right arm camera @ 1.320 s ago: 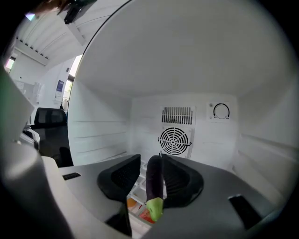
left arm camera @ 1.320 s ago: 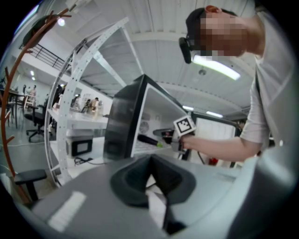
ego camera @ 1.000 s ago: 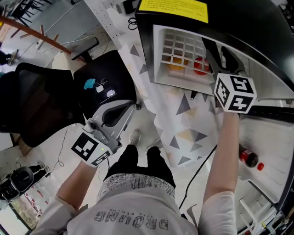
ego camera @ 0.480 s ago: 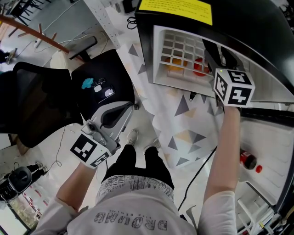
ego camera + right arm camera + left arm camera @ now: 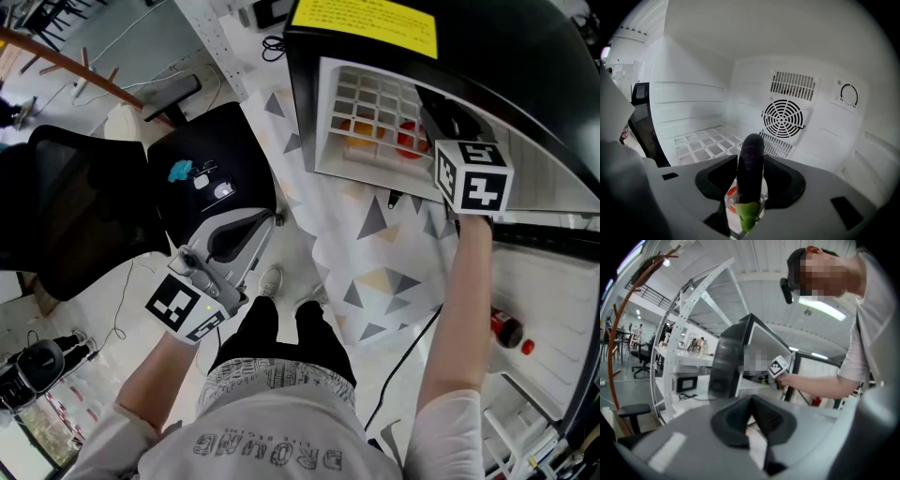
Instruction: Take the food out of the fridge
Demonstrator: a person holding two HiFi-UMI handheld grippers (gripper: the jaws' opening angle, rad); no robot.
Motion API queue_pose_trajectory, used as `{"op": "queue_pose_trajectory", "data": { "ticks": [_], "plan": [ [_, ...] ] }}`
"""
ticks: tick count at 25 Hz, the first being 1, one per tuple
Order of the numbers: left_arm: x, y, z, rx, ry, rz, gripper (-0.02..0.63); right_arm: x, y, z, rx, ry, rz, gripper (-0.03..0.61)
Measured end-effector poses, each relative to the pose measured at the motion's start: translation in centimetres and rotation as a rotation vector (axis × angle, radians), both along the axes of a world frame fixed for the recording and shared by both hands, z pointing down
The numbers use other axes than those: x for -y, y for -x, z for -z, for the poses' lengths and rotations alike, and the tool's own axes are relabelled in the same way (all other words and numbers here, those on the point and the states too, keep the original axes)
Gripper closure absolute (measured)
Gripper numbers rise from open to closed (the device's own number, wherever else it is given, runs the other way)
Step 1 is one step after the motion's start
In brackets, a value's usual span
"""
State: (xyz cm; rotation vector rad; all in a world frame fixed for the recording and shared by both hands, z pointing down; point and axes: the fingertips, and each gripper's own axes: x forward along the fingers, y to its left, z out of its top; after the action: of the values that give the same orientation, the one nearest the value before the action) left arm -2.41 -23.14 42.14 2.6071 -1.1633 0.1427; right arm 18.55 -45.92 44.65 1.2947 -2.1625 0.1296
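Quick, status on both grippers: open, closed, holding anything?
Left gripper: jaws closed, nothing between them.
Right gripper: jaws closed on the eggplant, inside the fridge.

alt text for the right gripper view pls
The right gripper holds a dark purple eggplant with a green stem between its jaws, inside a white fridge. Behind are a round fan grille and, at left, a wire shelf.

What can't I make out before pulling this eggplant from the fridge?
- Right gripper view: red food below the eggplant, mostly covered by it and the right gripper.
- Head view: the eggplant itself, behind the marker cube inside the fridge.
- Head view: orange item behind the shelf, too small to name.
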Motion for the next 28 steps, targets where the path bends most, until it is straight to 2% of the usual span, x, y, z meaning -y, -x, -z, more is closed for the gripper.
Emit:
{"op": "queue_pose_trajectory", "data": {
  "ticks": [14,28],
  "plan": [
    [-0.2,0.5,0.9,-0.001,-0.015,-0.01,0.607,-0.7,-0.2,1.6,0.064,-0.027,-0.033,0.422],
    [-1.4,1.5,3.5,-0.008,-0.06,-0.044,0.607,-4.3,-0.3,4.6,0.106,-0.052,-0.07,0.422]
  ]
}}
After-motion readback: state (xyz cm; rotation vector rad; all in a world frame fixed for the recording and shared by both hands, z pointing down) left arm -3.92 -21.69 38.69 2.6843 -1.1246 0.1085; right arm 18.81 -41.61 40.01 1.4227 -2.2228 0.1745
